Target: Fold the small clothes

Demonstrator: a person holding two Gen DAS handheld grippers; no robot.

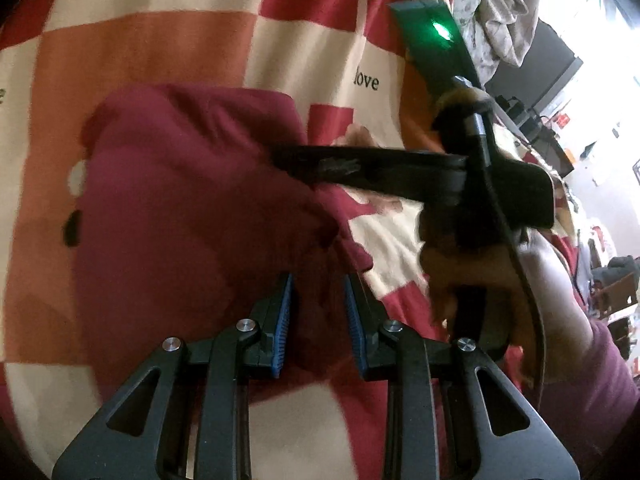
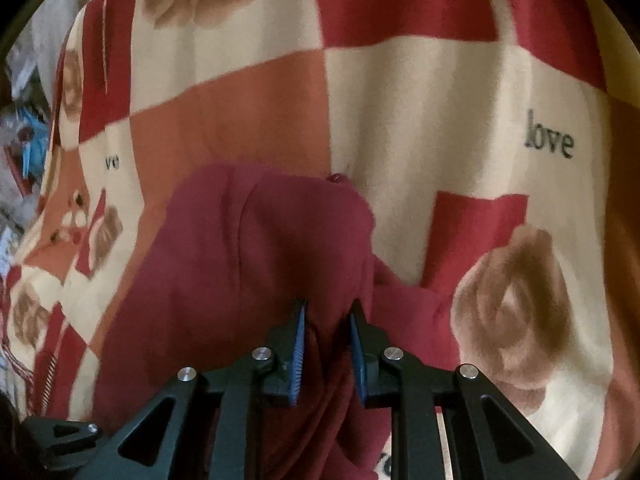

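Observation:
A small maroon garment lies bunched on a checked red, cream and orange blanket. My left gripper has its blue-padded jaws a little apart with a fold of the maroon cloth between them. In the right wrist view the same garment fills the lower middle, and my right gripper has its jaws closed on a ridge of the cloth. The right gripper's black body and the hand holding it show at the right of the left wrist view, over the garment's right edge.
The blanket has rose prints and the word "love". A pile of pale clothes lies at the far right edge, with dark furniture and clutter beyond. More clutter shows at the left edge of the right wrist view.

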